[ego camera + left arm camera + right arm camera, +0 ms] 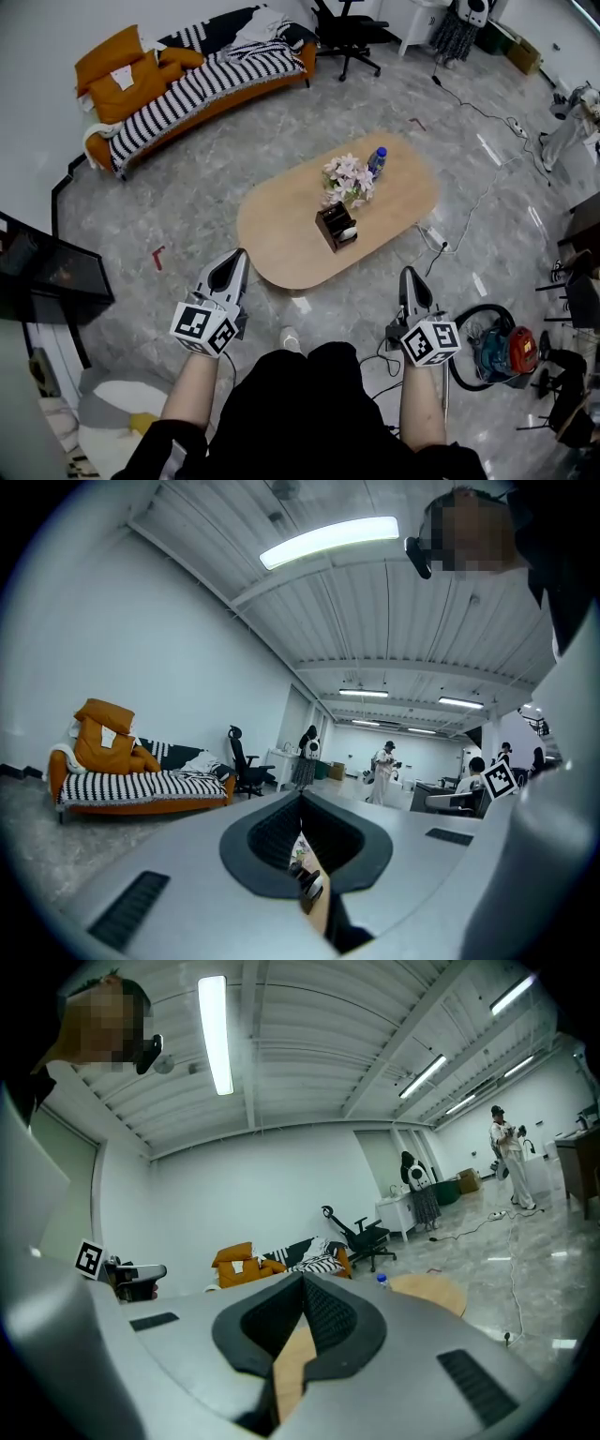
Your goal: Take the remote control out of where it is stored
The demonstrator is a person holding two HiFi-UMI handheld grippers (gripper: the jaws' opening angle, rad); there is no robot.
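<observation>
The left gripper (pixel 239 254) and right gripper (pixel 410 273) hover short of the oval desk (pixel 281 246), each with its fingers pressed together on nothing. A dark holder (pixel 334 225) stands on the desk, at 1 o'clock from the left gripper and 11 o'clock from the right. Something pale in it is probably the remote control (pixel 347 232).

I hold both arms out ahead, left forearm (pixel 192 386) and right forearm (pixel 423 412) roughly parallel. Left gripper (pixel 239 253): jaws pressed together, nothing between them, pointing forward and near level. Right gripper (pixel 409 273): same pose, jaws together, empty.
</observation>
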